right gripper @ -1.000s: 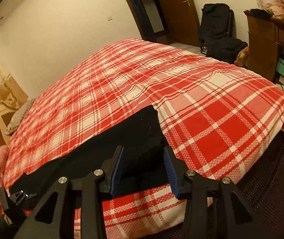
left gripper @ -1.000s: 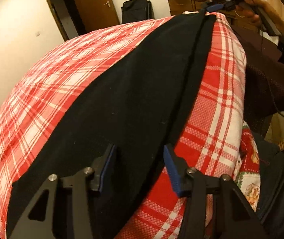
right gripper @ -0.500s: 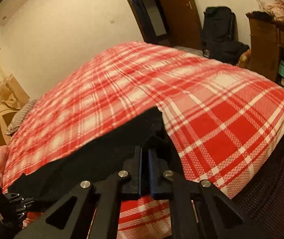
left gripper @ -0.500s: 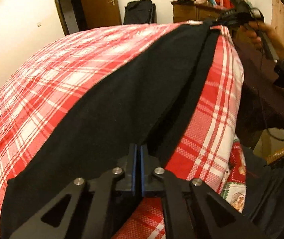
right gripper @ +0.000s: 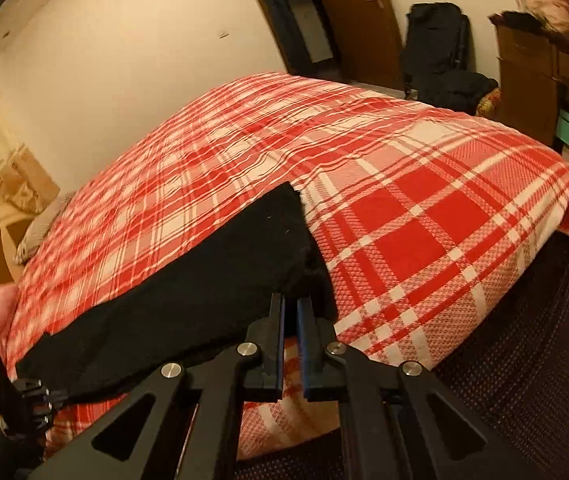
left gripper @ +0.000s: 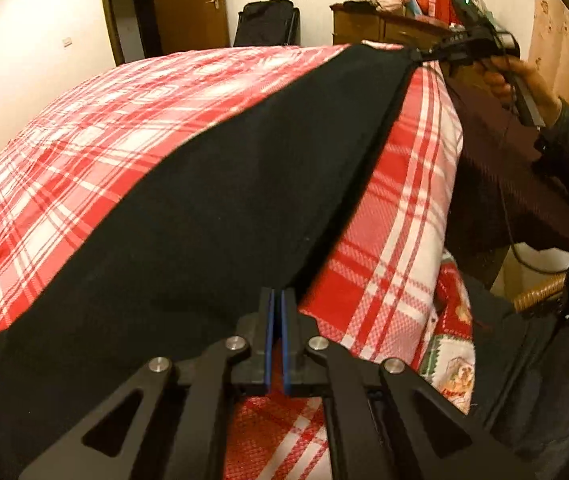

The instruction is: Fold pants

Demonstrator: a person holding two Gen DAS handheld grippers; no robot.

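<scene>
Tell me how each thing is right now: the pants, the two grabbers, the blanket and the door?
Black pants: spread flat along the bed's near edge, pinched at both ends.
Left gripper: shut on the pants' edge.
Right gripper: shut on the pants' other end.
Plaid bedspread: laid over the bed, under the pants.
Wooden door: swung open beside a dark doorway.

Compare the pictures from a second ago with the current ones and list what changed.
Both grippers have closed. The left gripper, open over the near edge of the black pants a second ago, is now shut on that edge. The right gripper likewise went from open to shut on the pants' other end. The pants stayed stretched along the edge of the red plaid bedspread, and neither hand shifted noticeably.
</scene>
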